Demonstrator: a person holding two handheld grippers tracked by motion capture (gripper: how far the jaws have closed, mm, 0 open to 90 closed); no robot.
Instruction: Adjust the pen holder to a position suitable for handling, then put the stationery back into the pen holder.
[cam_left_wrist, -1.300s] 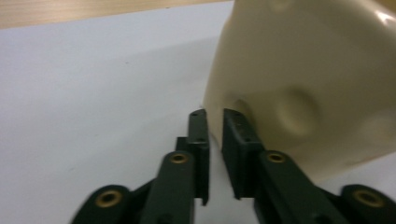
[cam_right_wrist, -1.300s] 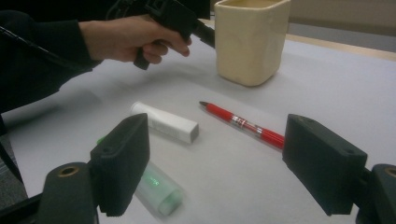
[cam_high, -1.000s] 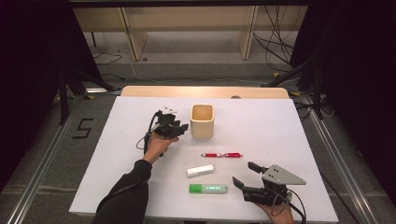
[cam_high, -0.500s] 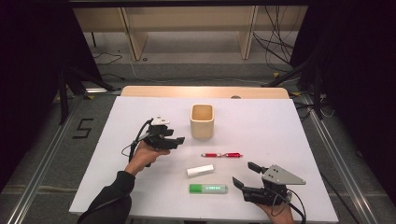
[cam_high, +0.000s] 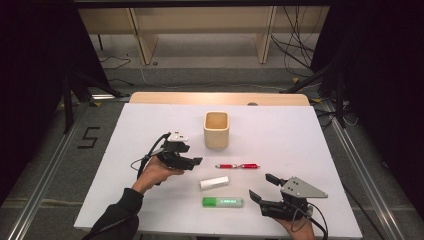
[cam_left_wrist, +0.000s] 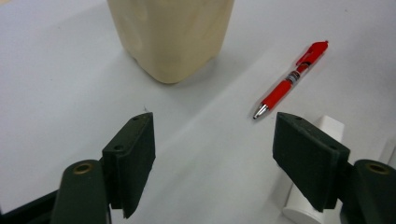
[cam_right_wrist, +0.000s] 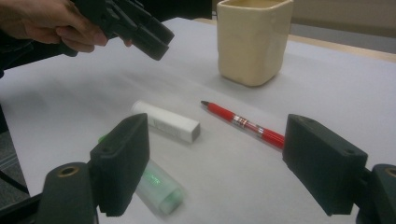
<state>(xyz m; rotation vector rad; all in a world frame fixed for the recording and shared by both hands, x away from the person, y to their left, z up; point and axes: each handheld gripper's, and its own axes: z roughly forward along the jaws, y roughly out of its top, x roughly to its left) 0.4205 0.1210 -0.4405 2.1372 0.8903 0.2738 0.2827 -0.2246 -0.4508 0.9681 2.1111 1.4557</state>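
Both tools are held with jaws spread wide and empty: the left tool (cam_high: 196, 161) beside the cup (cam_high: 216, 130), the right tool (cam_high: 263, 187) near the green marker (cam_high: 223, 201).

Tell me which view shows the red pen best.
The left gripper view: the red pen lies whole and sharp, from tip to clip, beside the cup. The right gripper view shows it with its far end behind a jaw. The high view shows it whole but small.

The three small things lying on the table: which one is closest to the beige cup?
The red pen. It lies just in front of the beige cup, while the white tube and the green marker lie farther toward the person.
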